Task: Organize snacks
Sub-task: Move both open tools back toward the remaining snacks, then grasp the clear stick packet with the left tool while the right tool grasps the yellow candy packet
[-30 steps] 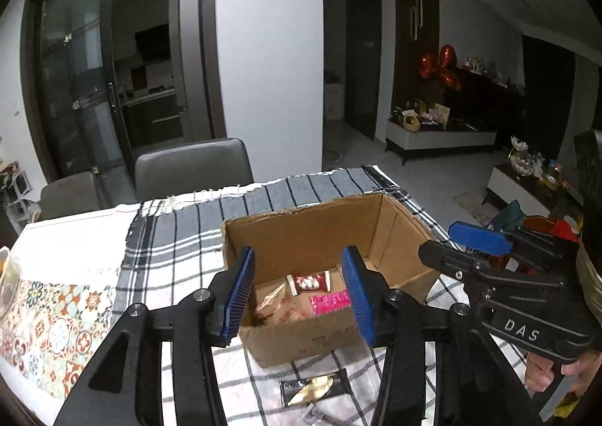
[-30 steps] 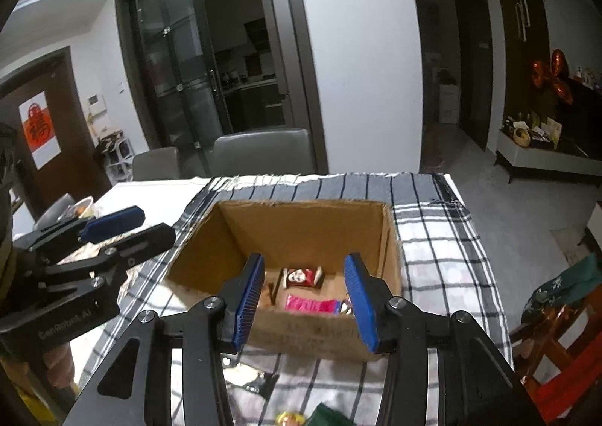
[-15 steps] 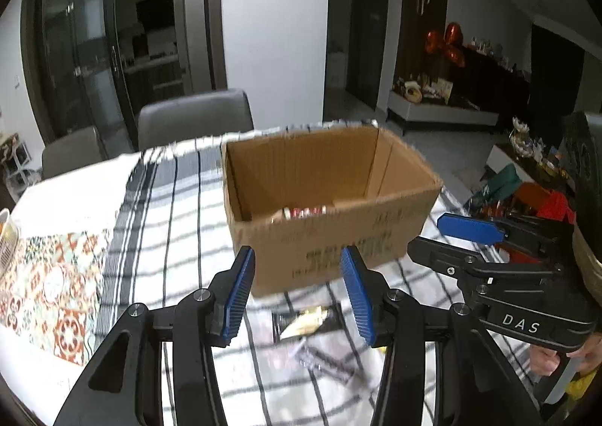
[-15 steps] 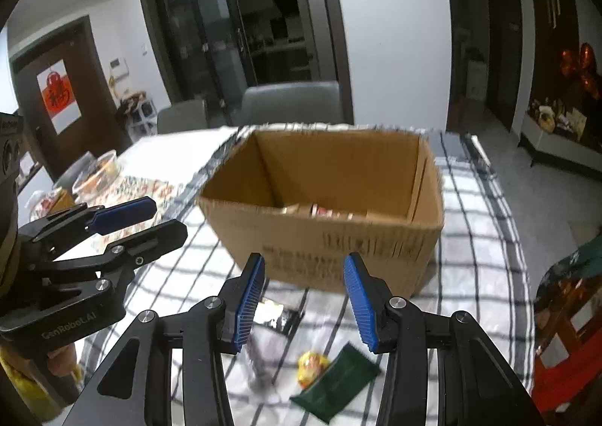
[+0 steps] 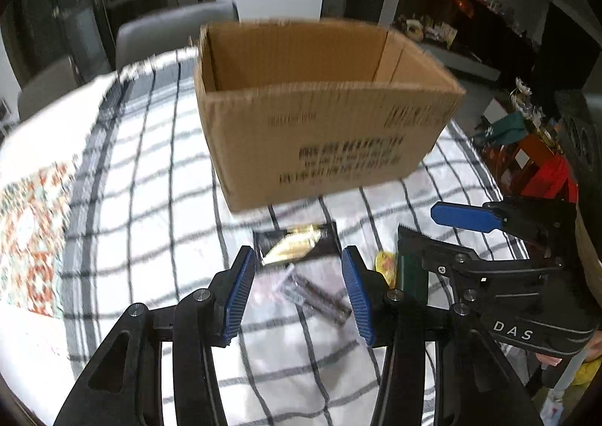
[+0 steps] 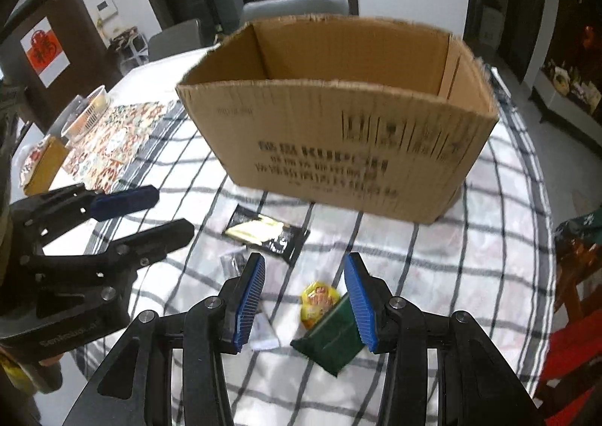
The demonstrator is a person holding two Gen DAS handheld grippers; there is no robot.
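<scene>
Four loose snacks lie on a black-and-white checked tablecloth (image 5: 158, 177) in the left wrist view, all on the near side of one open brown cardboard box (image 5: 323, 117) printed with blurred black text. One black rectangular packet with a gold picture (image 5: 295, 243) rests just in front of the box. One clear wrapper holding a dark stick snack (image 5: 316, 294) lies nearer the camera, between the blue pads of the left gripper (image 5: 299, 292). One small round yellow packet (image 5: 385, 264) and one dark green packet (image 5: 412, 275), partly hidden, sit to the right. The left gripper hangs low over the cloth, tilted downward, its jaws spread wide and holding nothing. The right gripper (image 5: 444, 234) reaches in from the right edge, also parted and empty.

From the right wrist view, the same one box (image 6: 338, 117) stands ahead; its contents cannot be seen from this low angle. The black and gold packet (image 6: 263, 232) lies just before it. The yellow round packet (image 6: 318, 300) touches the dark green packet (image 6: 333, 337), both between the right gripper's (image 6: 306, 303) blue pads, which stand wide apart and grip nothing. The clear wrapper (image 6: 235, 262) is mostly hidden behind the left pad. The left gripper (image 6: 150, 215) enters from the left side, spread and empty. Two grey chairs (image 6: 293, 8) stand beyond the table.
</scene>
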